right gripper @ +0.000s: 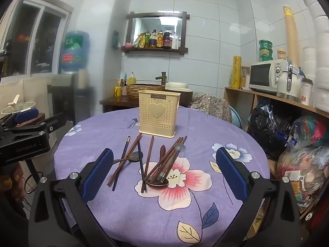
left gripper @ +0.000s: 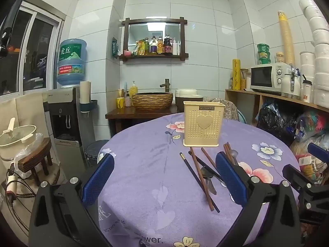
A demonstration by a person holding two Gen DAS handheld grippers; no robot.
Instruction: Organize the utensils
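A cream plastic utensil holder point(left gripper: 203, 123) with a heart on its front stands upright on the purple flowered tablecloth point(left gripper: 144, 175); it also shows in the right wrist view point(right gripper: 158, 114). In front of it lies a loose pile of brown and dark chopsticks point(right gripper: 148, 160) and metal spoons point(right gripper: 157, 182); the left wrist view shows part of the pile point(left gripper: 202, 177). My left gripper point(left gripper: 164, 177) is open and empty, hovering left of the pile. My right gripper point(right gripper: 164, 173) is open and empty, its fingers either side of the pile, above it.
The table is round, with its edges close on the left and right. A wooden stool with a pot point(left gripper: 18, 138) stands left. Shelves with a microwave point(right gripper: 267, 76) and stuffed bags point(right gripper: 304, 144) stand right. A basin counter point(left gripper: 152, 103) lies behind.
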